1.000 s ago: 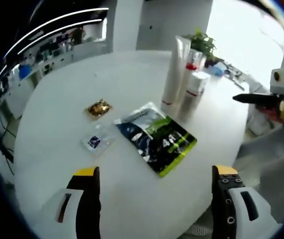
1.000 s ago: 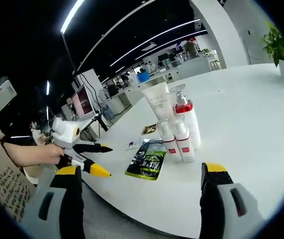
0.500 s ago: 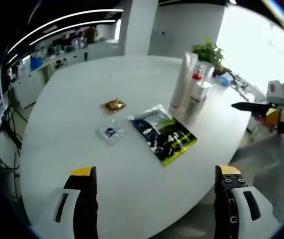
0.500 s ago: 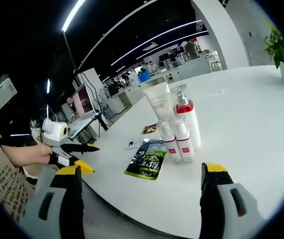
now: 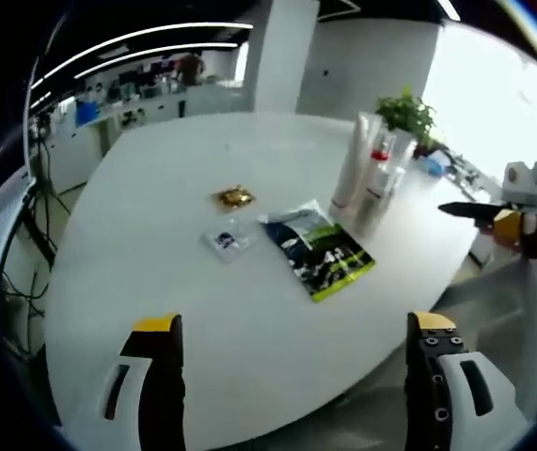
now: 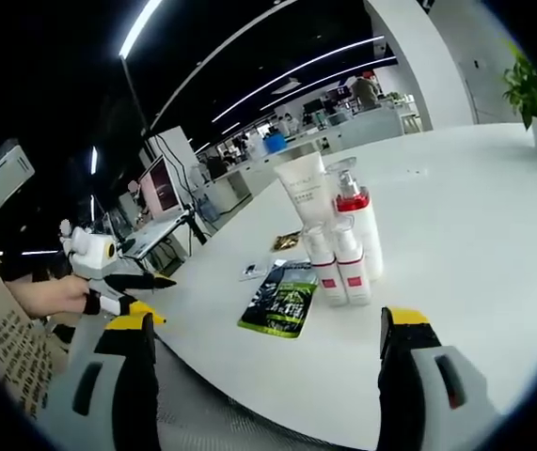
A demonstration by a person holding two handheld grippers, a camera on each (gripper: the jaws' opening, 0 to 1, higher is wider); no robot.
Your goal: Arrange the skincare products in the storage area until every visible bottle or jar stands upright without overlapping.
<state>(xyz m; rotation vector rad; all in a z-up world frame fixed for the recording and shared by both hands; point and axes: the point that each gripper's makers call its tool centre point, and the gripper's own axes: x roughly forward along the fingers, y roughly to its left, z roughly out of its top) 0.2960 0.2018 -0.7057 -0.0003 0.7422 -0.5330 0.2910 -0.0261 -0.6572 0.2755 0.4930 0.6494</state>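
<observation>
Both grippers have drawn back from the table (image 5: 155,282), jaws spread and empty. Left gripper (image 5: 292,376) and right gripper (image 6: 259,366) hang off its edge. Bottles (image 6: 339,240) stand upright, clustered touching, apparently arranged; a green packet (image 5: 320,254) lies flat beside them.

From my left claw view: bottles (image 5: 373,178) stand clustered upright on the counter (image 5: 155,282), tube (image 5: 351,169) touching them. Flat packet (image 5: 320,252) lies just before them; two small sachets (image 5: 229,240) lie to its left. Potted plant (image 5: 409,115) stands behind the bottles.
</observation>
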